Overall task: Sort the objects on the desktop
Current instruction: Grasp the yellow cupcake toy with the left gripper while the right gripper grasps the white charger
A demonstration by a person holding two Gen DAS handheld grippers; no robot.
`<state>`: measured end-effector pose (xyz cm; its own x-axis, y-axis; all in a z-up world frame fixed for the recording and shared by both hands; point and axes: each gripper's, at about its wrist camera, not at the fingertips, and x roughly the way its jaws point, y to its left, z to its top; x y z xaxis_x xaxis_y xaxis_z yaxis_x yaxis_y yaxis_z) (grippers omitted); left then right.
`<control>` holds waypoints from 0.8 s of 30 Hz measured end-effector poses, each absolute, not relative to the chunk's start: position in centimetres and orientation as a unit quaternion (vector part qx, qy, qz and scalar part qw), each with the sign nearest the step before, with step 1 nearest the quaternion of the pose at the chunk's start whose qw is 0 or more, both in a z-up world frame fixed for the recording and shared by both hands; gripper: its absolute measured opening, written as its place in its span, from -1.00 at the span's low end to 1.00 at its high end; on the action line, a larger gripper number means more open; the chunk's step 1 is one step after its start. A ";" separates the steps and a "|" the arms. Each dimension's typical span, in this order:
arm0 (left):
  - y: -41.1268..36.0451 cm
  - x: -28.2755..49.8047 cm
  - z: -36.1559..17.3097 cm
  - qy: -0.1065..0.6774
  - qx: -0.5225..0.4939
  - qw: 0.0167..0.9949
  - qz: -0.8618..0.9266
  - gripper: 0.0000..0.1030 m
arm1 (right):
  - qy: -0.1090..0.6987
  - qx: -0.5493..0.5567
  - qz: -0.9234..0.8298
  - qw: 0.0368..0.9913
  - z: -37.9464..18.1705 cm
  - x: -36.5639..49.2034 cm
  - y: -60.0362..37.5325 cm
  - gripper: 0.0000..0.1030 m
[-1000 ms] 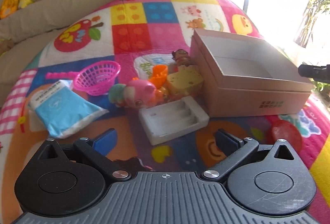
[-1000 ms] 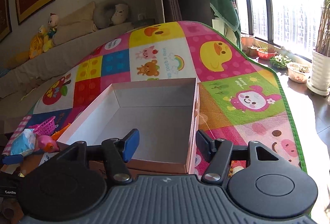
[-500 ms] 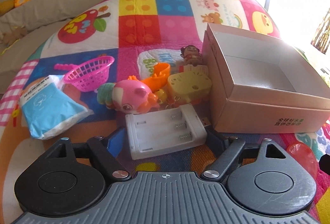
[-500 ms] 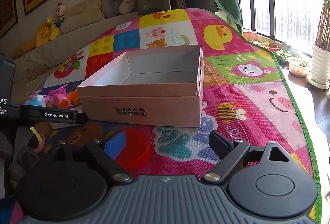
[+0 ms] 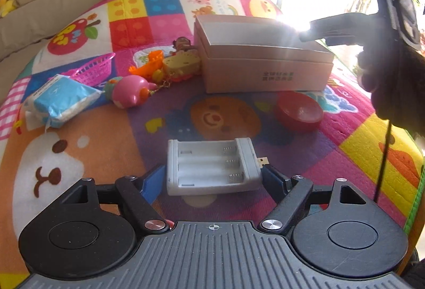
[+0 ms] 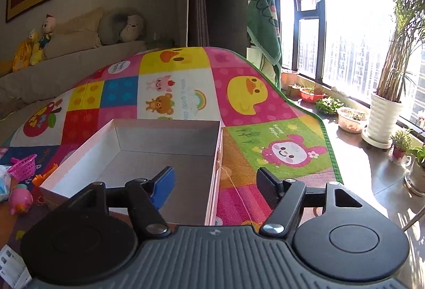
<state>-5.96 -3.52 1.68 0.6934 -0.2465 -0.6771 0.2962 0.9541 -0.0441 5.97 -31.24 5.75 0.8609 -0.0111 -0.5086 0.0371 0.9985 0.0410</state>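
Observation:
My left gripper (image 5: pixel 213 177) is shut on a white battery holder (image 5: pixel 212 166), held between its blue pads above the play mat. The open cardboard box (image 5: pixel 263 60) stands ahead, and a red round lid (image 5: pixel 298 111) lies in front of it. My right gripper (image 6: pixel 215 181) is open and empty, hovering over the near right corner of the box (image 6: pixel 159 156), whose inside is bare. Its body shows at the upper right in the left wrist view (image 5: pixel 393 31).
A blue tissue pack (image 5: pixel 59 100), pink basket (image 5: pixel 93 68), pink pig toy (image 5: pixel 127 91), orange toy (image 5: pixel 148 64) and yellow toy (image 5: pixel 182 64) lie left of the box on the mat. Sofa with plush toys (image 6: pixel 34 47) behind. Potted plants (image 6: pixel 385 118) on the floor at right.
My left gripper closed on the battery holder and drew it back and up from the toy pile. My right gripper rose from near the red lid to above the box.

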 end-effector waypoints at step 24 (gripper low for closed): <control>2.7 -11.4 5.4 0.339 0.038 0.926 -0.162 0.98 | 0.241 -0.053 0.109 0.963 7.2 1.3 -26.2 0.64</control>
<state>-11.39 2.66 5.41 0.7176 -0.2740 -0.6403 0.3253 0.9448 -0.0397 1.27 -26.16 7.22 0.8602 0.1854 -0.4751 -0.2362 0.9705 -0.0490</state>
